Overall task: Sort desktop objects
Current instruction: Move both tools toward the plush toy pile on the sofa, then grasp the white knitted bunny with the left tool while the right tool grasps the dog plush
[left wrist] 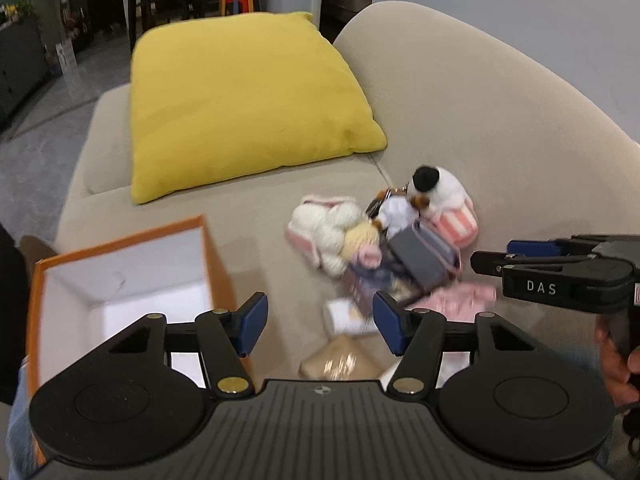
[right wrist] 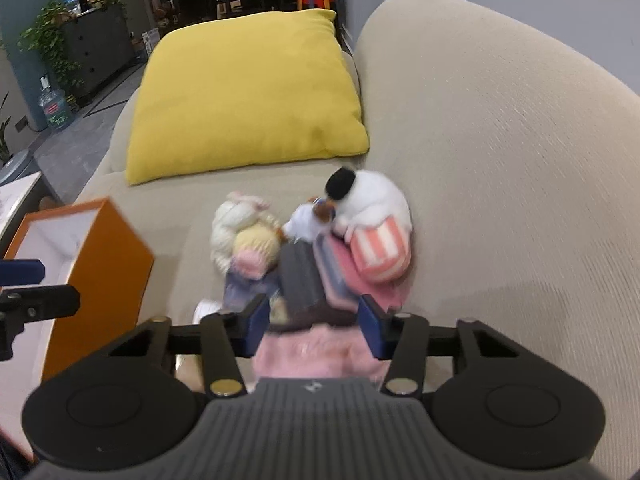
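A beige sofa [right wrist: 500,160] carried everything. A yellow cushion [left wrist: 248,100] lay toward its far end; an open orange box [left wrist: 120,272] stood at the near-left seat edge. The toy heap [right wrist: 312,248] sat against the backrest. The right gripper [right wrist: 314,326] straddled something pink, contact blurred. The left gripper [left wrist: 320,324] was agape, empty.

Beige sofa [right wrist: 500,160], yellow cushion [right wrist: 248,92], orange box [left wrist: 120,276], plush toys [right wrist: 372,216]
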Demonstrator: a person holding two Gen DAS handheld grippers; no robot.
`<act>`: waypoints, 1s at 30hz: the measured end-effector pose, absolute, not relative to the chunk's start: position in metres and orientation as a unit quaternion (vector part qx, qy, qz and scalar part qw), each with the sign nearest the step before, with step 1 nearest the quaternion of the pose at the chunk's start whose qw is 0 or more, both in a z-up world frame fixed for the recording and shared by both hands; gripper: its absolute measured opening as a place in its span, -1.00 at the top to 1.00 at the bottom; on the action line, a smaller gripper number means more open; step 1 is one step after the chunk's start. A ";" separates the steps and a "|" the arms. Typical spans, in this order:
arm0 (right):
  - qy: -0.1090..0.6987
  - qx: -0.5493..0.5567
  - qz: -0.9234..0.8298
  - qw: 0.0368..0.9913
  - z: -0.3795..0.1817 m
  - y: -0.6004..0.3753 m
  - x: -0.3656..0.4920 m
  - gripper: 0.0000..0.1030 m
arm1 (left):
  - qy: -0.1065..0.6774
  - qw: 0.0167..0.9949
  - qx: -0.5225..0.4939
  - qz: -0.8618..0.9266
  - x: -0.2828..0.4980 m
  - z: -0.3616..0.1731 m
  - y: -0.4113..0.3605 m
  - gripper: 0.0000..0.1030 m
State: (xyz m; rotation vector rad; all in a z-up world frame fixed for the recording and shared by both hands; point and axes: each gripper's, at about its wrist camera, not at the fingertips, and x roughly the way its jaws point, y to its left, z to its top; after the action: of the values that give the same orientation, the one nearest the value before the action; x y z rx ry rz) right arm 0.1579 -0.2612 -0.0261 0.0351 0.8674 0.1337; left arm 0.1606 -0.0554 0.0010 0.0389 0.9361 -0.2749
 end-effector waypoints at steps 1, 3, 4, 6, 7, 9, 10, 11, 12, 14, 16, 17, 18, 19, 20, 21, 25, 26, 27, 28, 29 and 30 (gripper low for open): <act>0.422 0.019 0.068 0.904 -0.027 -0.262 0.167 0.08 | 0.458 0.879 0.008 -0.136 0.174 -0.001 -0.057 -0.34; 0.425 0.018 0.078 0.901 -0.028 -0.261 0.187 0.12 | 0.477 0.867 -0.019 -0.145 0.201 -0.007 -0.060 -0.34; 0.429 0.016 0.085 0.899 -0.029 -0.259 0.197 0.13 | 0.487 0.861 -0.031 -0.145 0.215 -0.011 -0.062 -0.34; 0.437 0.009 0.102 0.894 -0.032 -0.252 0.217 0.15 | 0.505 0.849 -0.055 -0.145 0.237 -0.020 -0.065 -0.34; 0.440 0.003 0.109 0.891 -0.034 -0.249 0.226 0.19 | 0.514 0.843 -0.064 -0.146 0.247 -0.025 -0.066 -0.34; 0.448 -0.014 0.120 0.886 -0.042 -0.241 0.243 0.27 | 0.534 0.831 -0.079 -0.135 0.268 -0.038 -0.069 -0.33; 0.453 -0.021 0.123 0.883 -0.046 -0.238 0.250 0.34 | 0.543 0.825 -0.085 -0.131 0.276 -0.044 -0.070 -0.33; 0.459 -0.026 0.125 0.879 -0.052 -0.236 0.256 0.39 | 0.550 0.819 -0.093 -0.131 0.283 -0.051 -0.071 -0.33; 0.462 -0.030 0.129 0.877 -0.056 -0.236 0.263 0.40 | 0.558 0.813 -0.101 -0.133 0.290 -0.057 -0.073 -0.33; 0.467 -0.034 0.134 0.874 -0.065 -0.237 0.271 0.41 | 0.570 0.803 -0.115 -0.134 0.301 -0.069 -0.076 -0.33; 0.471 -0.035 0.137 0.871 -0.074 -0.239 0.278 0.41 | 0.579 0.794 -0.125 -0.135 0.309 -0.078 -0.080 -0.33; 0.474 -0.034 0.138 0.869 -0.077 -0.242 0.281 0.42 | 0.585 0.790 -0.129 -0.133 0.313 -0.083 -0.083 -0.33; 0.477 -0.032 0.139 0.867 -0.079 -0.244 0.286 0.42 | 0.590 0.786 -0.131 -0.129 0.317 -0.088 -0.085 -0.33; 0.473 -0.030 0.141 0.869 -0.082 -0.246 0.288 0.42 | 0.596 0.782 -0.131 -0.125 0.320 -0.093 -0.088 -0.37; 0.472 -0.028 0.142 0.870 -0.085 -0.248 0.290 0.42 | 0.601 0.780 -0.128 -0.118 0.322 -0.097 -0.091 -0.39; 0.472 -0.026 0.144 0.869 -0.086 -0.249 0.291 0.41 | 0.604 0.780 -0.122 -0.111 0.323 -0.098 -0.094 -0.44; 0.470 -0.027 0.156 0.869 -0.087 -0.252 0.294 0.39 | 0.617 0.775 -0.101 -0.093 0.331 -0.104 -0.103 -0.53; 0.469 -0.028 0.158 0.868 -0.087 -0.252 0.295 0.35 | 0.621 0.773 -0.097 -0.087 0.332 -0.106 -0.104 -0.53; 0.468 -0.030 0.161 0.868 -0.087 -0.252 0.295 0.32 | 0.626 0.770 -0.095 -0.082 0.333 -0.109 -0.104 -0.53; 0.467 -0.034 0.164 0.868 -0.087 -0.252 0.295 0.26 | 0.631 0.765 -0.098 -0.080 0.335 -0.114 -0.103 -0.52; 0.466 -0.040 0.166 0.868 -0.086 -0.252 0.293 0.25 | 0.636 0.759 -0.111 -0.083 0.336 -0.119 -0.100 -0.49; 0.464 -0.049 0.167 0.869 -0.086 -0.250 0.292 0.25 | 0.640 0.753 -0.126 -0.087 0.338 -0.125 -0.097 -0.44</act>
State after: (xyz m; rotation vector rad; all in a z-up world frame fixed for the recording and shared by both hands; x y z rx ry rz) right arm 0.2921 -0.2498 -0.0859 -0.1024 0.9712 0.3484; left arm 0.3383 -0.0971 -0.1249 -0.2757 1.3970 -0.1898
